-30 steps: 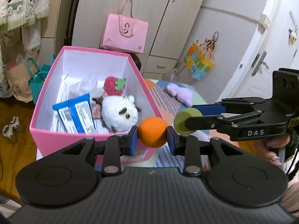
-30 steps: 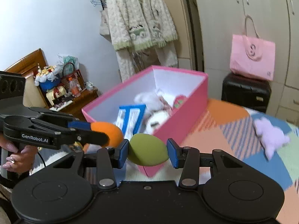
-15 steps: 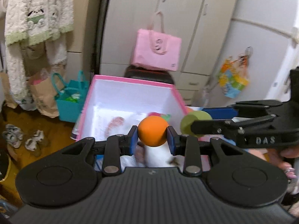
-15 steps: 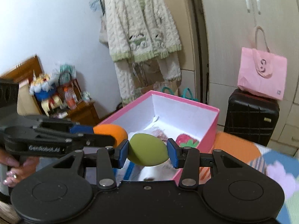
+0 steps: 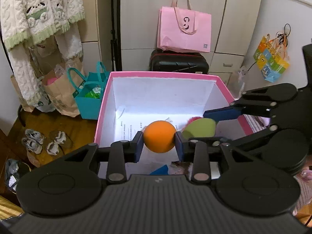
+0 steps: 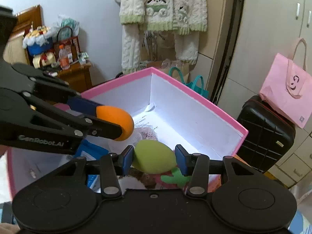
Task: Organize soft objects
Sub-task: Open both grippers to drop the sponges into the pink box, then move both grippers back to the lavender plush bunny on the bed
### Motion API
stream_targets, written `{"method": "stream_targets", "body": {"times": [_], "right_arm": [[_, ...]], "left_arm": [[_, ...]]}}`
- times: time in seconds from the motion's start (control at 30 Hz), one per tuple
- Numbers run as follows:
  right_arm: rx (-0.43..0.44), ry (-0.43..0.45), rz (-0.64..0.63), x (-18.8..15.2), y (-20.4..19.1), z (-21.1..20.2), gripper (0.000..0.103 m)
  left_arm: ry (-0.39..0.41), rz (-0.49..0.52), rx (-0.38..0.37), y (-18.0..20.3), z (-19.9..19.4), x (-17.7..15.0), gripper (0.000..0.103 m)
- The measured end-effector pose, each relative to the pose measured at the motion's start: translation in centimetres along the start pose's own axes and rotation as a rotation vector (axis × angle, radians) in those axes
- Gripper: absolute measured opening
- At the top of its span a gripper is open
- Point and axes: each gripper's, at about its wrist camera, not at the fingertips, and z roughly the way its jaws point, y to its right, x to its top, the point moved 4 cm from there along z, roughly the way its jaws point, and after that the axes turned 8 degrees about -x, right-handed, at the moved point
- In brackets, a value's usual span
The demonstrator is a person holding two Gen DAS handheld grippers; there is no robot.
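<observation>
Between the blue pads of my left gripper (image 5: 159,144) sits an orange foam ball (image 5: 159,136), pressed from both sides and hanging over the open pink box (image 5: 161,73). Just to its right, my right gripper (image 5: 200,126) carries a green foam ball (image 5: 199,126). In the right wrist view the green ball (image 6: 154,159) still touches both pads of the right gripper (image 6: 154,159), whose jaws are opening. The box (image 6: 195,91) holds printed paper, a blue packet (image 6: 85,152) and a strawberry plush (image 6: 171,177). The left gripper (image 6: 111,120) and its orange ball (image 6: 117,120) reach in from the left.
A black suitcase (image 5: 178,62) with a pink tote bag (image 5: 184,31) on top stands behind the box. Left of the box on the wooden floor are a teal bag (image 5: 89,97), paper bags and shoes (image 5: 39,142). A knitted cardigan (image 6: 161,5) hangs on the wall.
Both grippers have swung left and forward with their balls, from the box's near corner to above its inside. The right gripper's pads stand slightly wider around the green ball.
</observation>
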Motion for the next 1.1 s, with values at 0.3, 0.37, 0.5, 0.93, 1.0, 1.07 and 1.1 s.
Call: {"method": "stream_targets", "body": {"times": [0.3, 0.37, 0.5, 0.93, 1.0, 1.07, 1.1], "right_arm": [[-0.013, 0.045, 0.037, 0.2, 0.7, -0.3, 0.061], [-0.018, 0.063, 0.061, 0.0, 1.1, -1.3, 0.061], [0.002, 0.128, 0.147, -1.0, 1.7, -4.0, 0.061], [-0.103, 0.194, 0.135, -5.3, 1.2, -14.5, 0.063], [-0.11, 0.198, 0.125, -6.0, 1.1, -16.2, 0.063], [-0.118, 0.202, 0.118, -6.7, 1.0, -17.7, 0.063], [-0.121, 0.205, 0.114, -7.1, 1.1, -18.3, 0.064]], "left_arm": [[0.068, 0.015, 0.022, 0.4, -0.3, 0.3, 0.048], [0.13, -0.006, -0.003, 0.4, -1.4, 0.5, 0.061], [0.192, -0.05, -0.032, 0.2, -3.1, 0.6, 0.063], [0.119, 0.049, -0.084, 5.0, -8.5, -1.7, 0.065], [0.101, 0.052, -0.107, 5.9, -9.2, -1.9, 0.065], [0.086, 0.069, -0.128, 7.1, -10.1, -2.2, 0.065], [0.08, 0.08, -0.138, 7.8, -10.4, -2.4, 0.065]]}}
